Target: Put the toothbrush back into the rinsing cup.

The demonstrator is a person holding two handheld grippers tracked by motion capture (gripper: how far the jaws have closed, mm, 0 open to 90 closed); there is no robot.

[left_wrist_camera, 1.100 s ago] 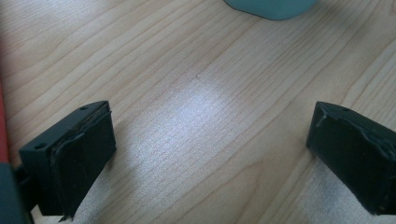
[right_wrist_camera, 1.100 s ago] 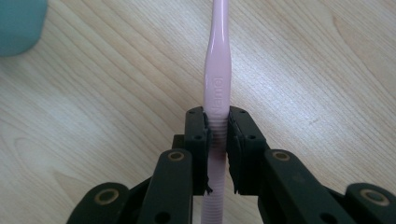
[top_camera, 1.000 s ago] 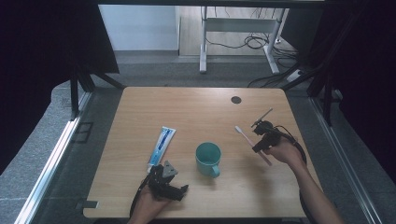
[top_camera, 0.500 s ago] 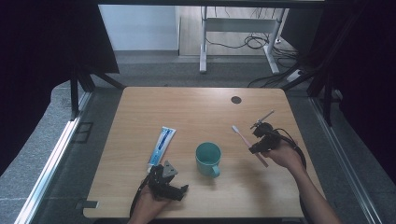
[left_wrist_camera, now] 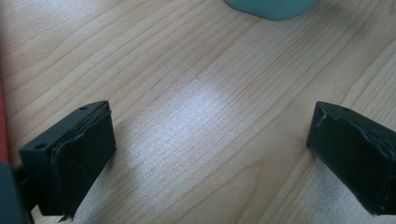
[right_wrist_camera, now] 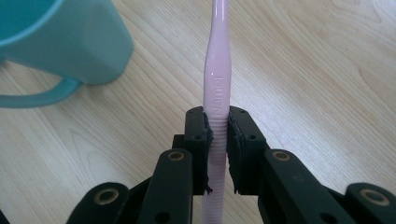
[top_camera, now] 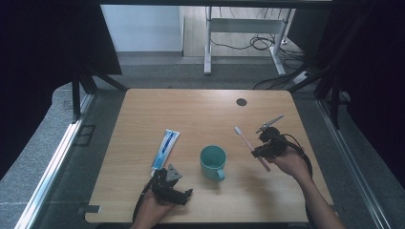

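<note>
High view first: our right hand-held gripper [top_camera: 260, 151] has carried the pink toothbrush [top_camera: 247, 141] a little toward the teal mug [top_camera: 213, 162] since a second ago, and the brush head now sits closer to the mug's rim; we judge that the brush is on its way into the mug, though not yet over it; in the right gripper view the jaws are clamped on the ribbed part of the handle [right_wrist_camera: 217, 135], with the mug [right_wrist_camera: 65, 42] ahead and to the left of them. Our right forearm reaches in from the lower edge, wrist angled so the brush points away and up-left. Our left hand-held gripper [top_camera: 168, 183] rests on the tabletop [top_camera: 191, 114], jaws spread wide and empty, with the toothpaste tube [top_camera: 165, 148] just ahead of it.
</note>
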